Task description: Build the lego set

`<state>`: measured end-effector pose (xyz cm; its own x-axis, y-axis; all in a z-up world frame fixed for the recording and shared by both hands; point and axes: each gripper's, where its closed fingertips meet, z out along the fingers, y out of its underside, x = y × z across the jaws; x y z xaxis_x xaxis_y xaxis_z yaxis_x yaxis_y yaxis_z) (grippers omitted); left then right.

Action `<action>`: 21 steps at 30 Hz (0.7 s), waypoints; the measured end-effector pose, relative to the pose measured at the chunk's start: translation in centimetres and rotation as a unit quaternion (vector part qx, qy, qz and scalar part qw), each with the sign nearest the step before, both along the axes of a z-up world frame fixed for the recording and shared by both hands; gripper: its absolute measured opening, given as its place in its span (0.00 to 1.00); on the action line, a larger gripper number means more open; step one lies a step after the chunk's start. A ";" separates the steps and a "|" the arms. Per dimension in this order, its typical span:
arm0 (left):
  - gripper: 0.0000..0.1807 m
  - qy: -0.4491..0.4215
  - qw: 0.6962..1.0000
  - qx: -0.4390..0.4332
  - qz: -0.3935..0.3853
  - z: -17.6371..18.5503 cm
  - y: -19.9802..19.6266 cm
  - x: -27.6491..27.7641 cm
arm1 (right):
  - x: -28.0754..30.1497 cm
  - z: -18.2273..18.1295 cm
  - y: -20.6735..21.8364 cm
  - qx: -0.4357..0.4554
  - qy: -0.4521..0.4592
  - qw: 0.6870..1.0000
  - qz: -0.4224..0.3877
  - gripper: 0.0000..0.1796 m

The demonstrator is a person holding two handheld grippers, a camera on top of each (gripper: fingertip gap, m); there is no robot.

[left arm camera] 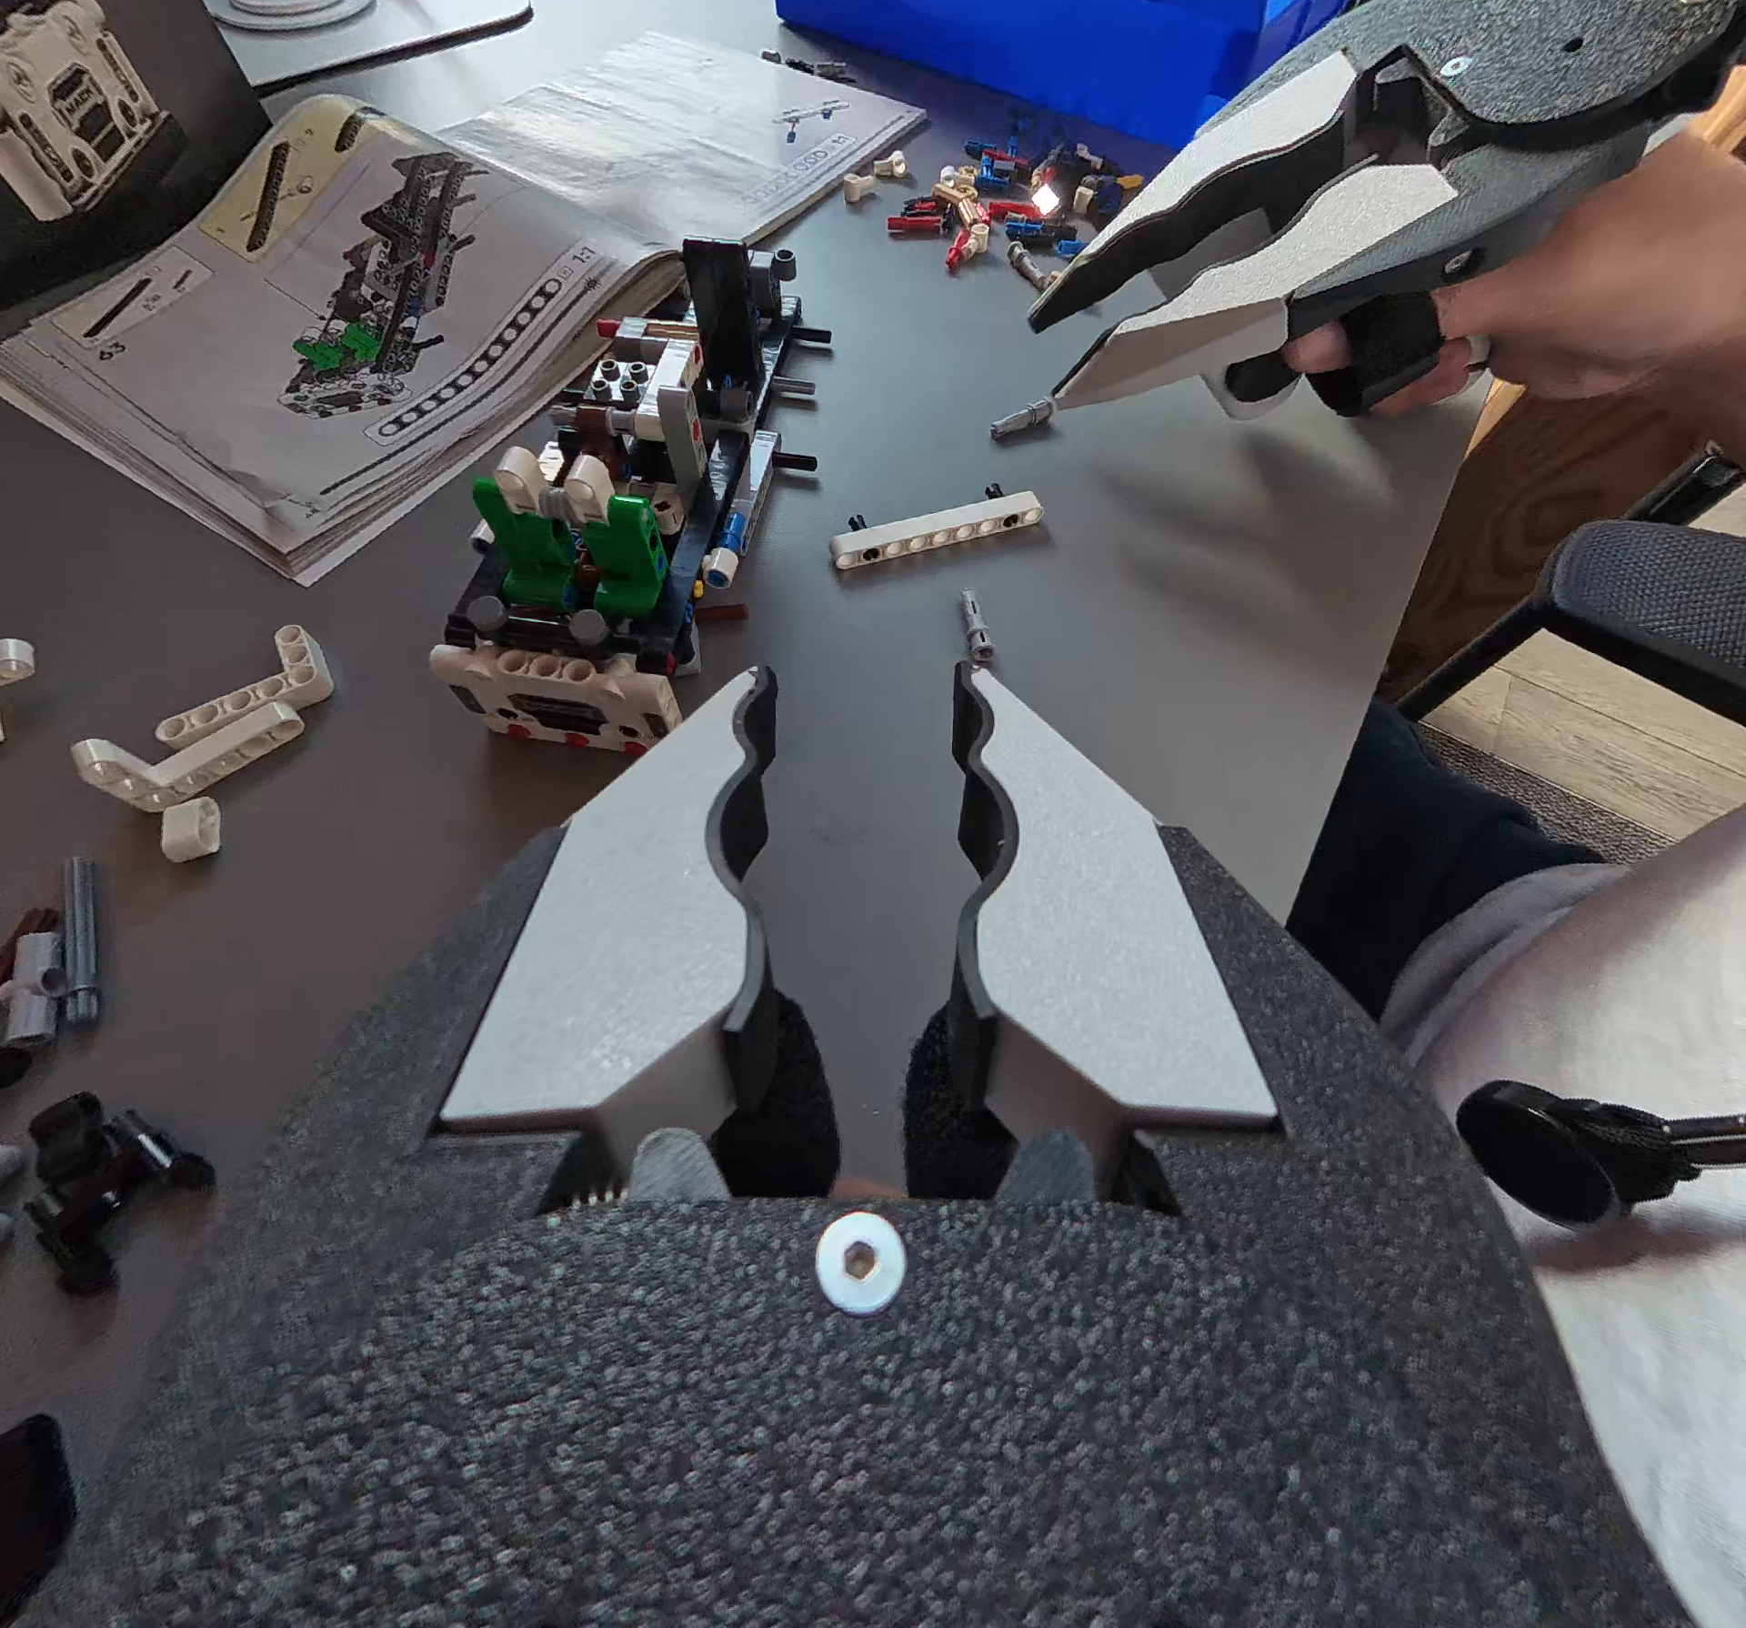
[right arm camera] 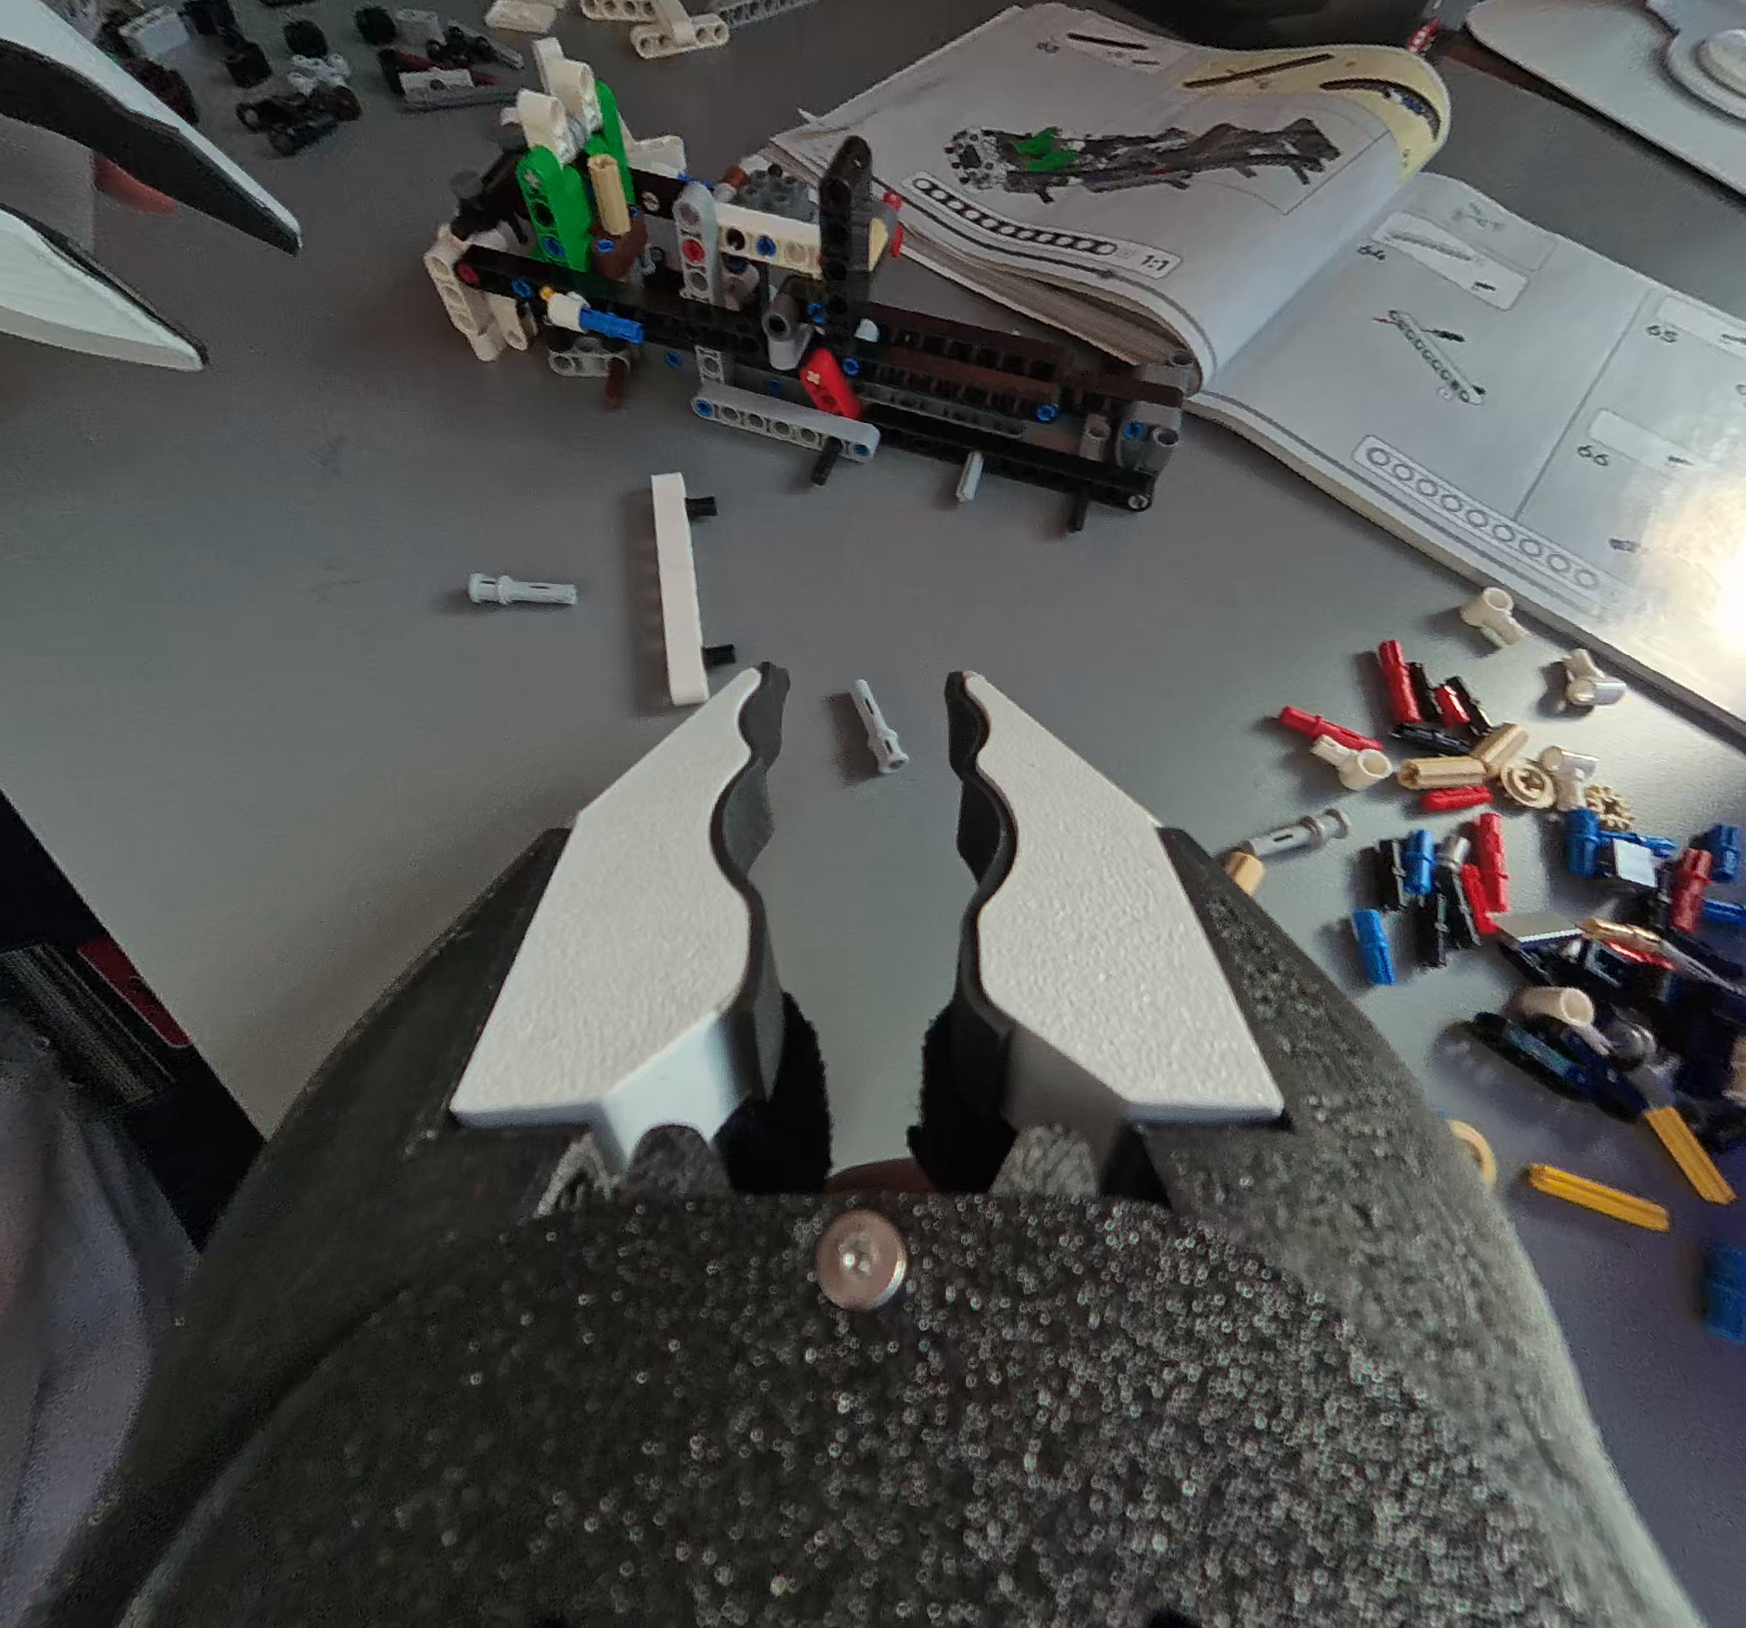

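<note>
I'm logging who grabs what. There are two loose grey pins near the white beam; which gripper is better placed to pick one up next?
Probably right: the right gripper is open with a grey pin lying between its fingertips. The left gripper is open too, but its nearest pin lies just beyond its tips.

— Underfoot? Pale wood-plank floor (left arm camera: 1559, 713) beyond the edge of a dark grey table (left arm camera: 1181, 638).

— And seating? Black mesh chair armrest (left arm camera: 1663, 600) just beside that edge.

— Light? Bright glare from the far side, glinting off the tabletop.

— Further back? Flat silver monitor stand (left arm camera: 378, 5), resting on the table.
</note>
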<state>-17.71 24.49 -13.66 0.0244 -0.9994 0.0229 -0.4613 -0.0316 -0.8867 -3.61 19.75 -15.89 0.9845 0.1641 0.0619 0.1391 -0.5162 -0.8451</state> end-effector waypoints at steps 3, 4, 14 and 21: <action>0.19 0.017 1.000 -0.014 -0.003 -0.4 0.6 0.3 | 2.1 -0.2 -1.0 -0.007 -0.022 0.999 -0.024 0.19; 0.19 0.024 0.999 -0.022 -0.003 -0.5 0.7 0.5 | 2.8 -0.1 -1.2 -0.007 -0.027 0.999 -0.032 0.19; 0.17 0.042 0.996 -0.075 -0.011 -0.5 1.1 3.0 | 12.9 0.6 0.6 -0.021 0.006 0.989 -0.148 0.21; 0.17 0.054 0.996 -0.063 -0.013 -1.0 1.1 2.9 | 15.3 0.4 5.5 -0.032 0.074 0.985 -0.154 0.24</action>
<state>-14.77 25.55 -14.66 0.0073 -0.9891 0.1468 -0.5558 -0.1261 -0.8217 11.68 25.25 -15.51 0.9857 -0.1440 -0.0871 -0.1543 -0.5669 -0.8092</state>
